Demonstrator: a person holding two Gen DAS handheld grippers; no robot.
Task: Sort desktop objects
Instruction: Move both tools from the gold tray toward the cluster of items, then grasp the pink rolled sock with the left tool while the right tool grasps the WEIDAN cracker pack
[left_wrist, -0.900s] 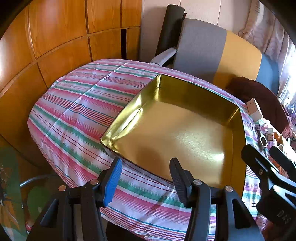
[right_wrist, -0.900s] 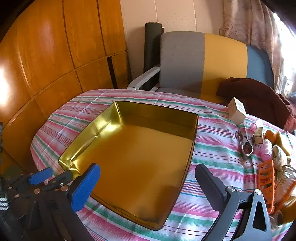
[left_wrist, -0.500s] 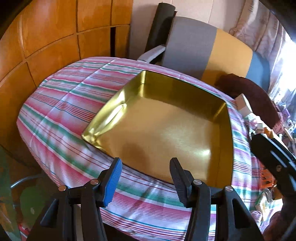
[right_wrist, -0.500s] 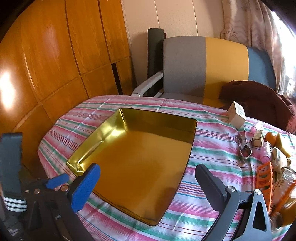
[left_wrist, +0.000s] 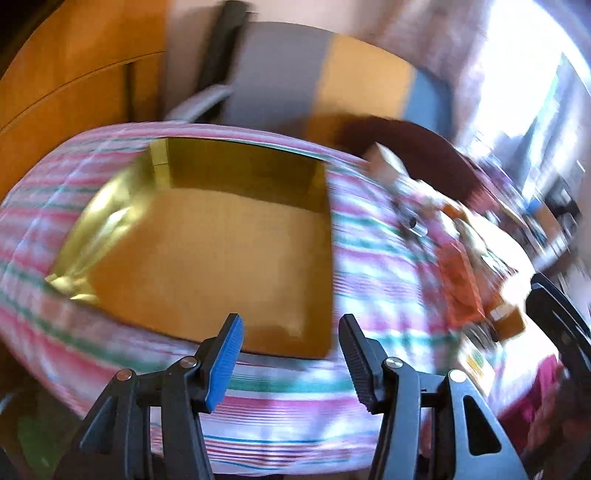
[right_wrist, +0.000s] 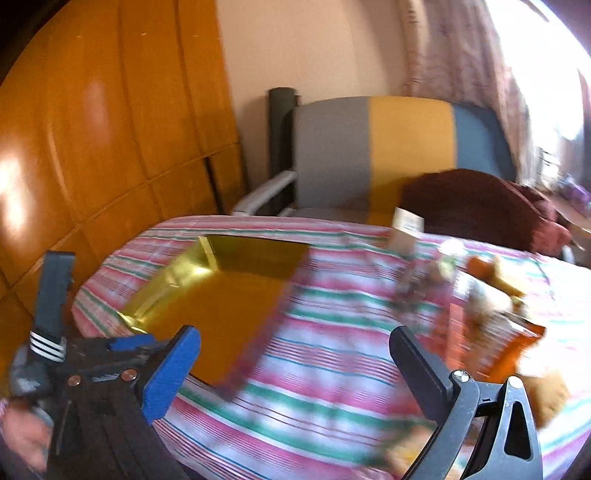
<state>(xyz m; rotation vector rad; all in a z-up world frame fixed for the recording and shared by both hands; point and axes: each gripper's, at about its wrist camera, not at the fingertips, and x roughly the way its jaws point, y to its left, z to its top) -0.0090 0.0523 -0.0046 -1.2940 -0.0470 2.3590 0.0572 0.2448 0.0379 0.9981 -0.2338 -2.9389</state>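
Observation:
A gold metal tray (left_wrist: 207, 258) (right_wrist: 225, 306) lies empty on the striped tablecloth (left_wrist: 376, 266) (right_wrist: 332, 369). My left gripper (left_wrist: 290, 336) hovers over the tray's near edge, open, nothing between its fingers. My right gripper (right_wrist: 295, 347) hangs wide open above the cloth, right of the tray, holding nothing. A blurred cluster of small items lies to the right: a small cardboard box (right_wrist: 406, 230) (left_wrist: 384, 162), an orange plastic piece (left_wrist: 461, 280) (right_wrist: 480, 343) and a yellow-orange toy (right_wrist: 495, 273). The left gripper's body (right_wrist: 92, 369) shows at the lower left of the right wrist view.
A grey, yellow and blue chair (right_wrist: 373, 147) (left_wrist: 325, 85) stands behind the table with a dark red cloth (right_wrist: 476, 206) on its seat. Wooden panelling (right_wrist: 110, 129) closes the left side. A bright window (left_wrist: 546, 92) is at the right.
Both views have swung right and blurred; the tray has slid leftward in frame and more of the item cluster shows. Both grippers have stayed open and empty.

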